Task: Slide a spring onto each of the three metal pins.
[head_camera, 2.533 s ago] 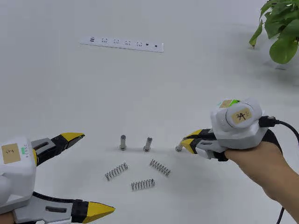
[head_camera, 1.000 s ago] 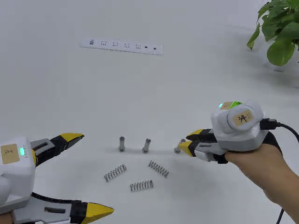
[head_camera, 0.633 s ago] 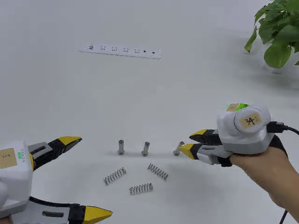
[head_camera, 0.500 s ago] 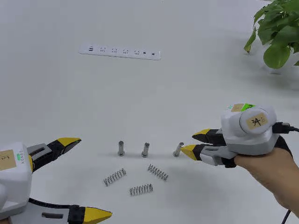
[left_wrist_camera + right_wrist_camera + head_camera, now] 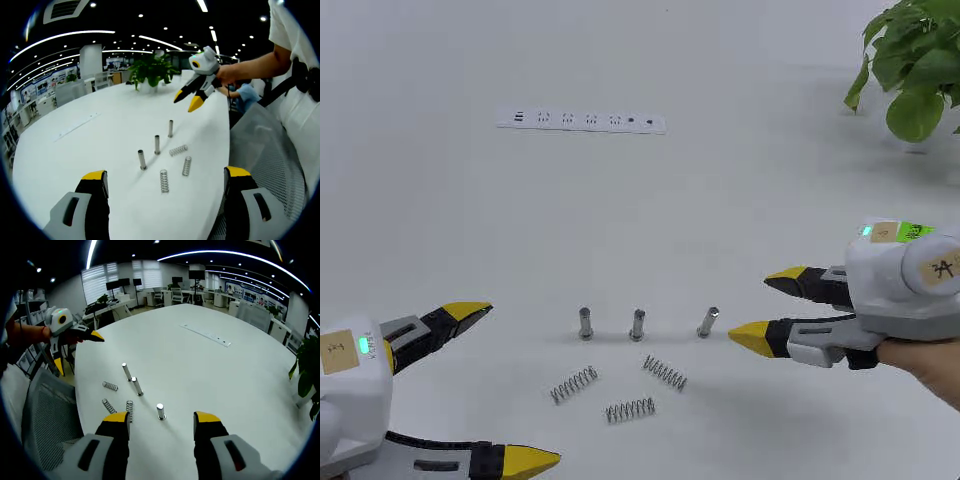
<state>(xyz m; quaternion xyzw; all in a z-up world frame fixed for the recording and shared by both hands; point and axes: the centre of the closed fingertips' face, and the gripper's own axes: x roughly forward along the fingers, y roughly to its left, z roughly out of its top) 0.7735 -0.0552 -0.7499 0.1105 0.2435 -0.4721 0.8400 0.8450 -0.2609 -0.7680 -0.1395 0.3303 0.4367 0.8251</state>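
Three short metal pins stand upright in a row on the white table: left pin (image 5: 585, 322), middle pin (image 5: 638, 323), right pin (image 5: 708, 321). In front of them lie three loose springs (image 5: 573, 384) (image 5: 664, 372) (image 5: 629, 409), flat on the table and apart from one another. My right gripper (image 5: 765, 305) hovers open just right of the right pin, with nothing between its fingers; in its own view (image 5: 162, 417) that pin (image 5: 161, 411) stands between the tips. My left gripper (image 5: 505, 385) is wide open at the near left, well away from the springs (image 5: 163, 180).
A white power strip (image 5: 582, 121) lies far back on the table. A green plant (image 5: 910, 70) stands at the back right. A grey mesh chair (image 5: 260, 150) sits at the table's near edge. Bare table surrounds the pins.
My right gripper has drawn back to the right, away from the right pin, and its jaws have spread wider. The pin now stands free. My left gripper has barely moved.
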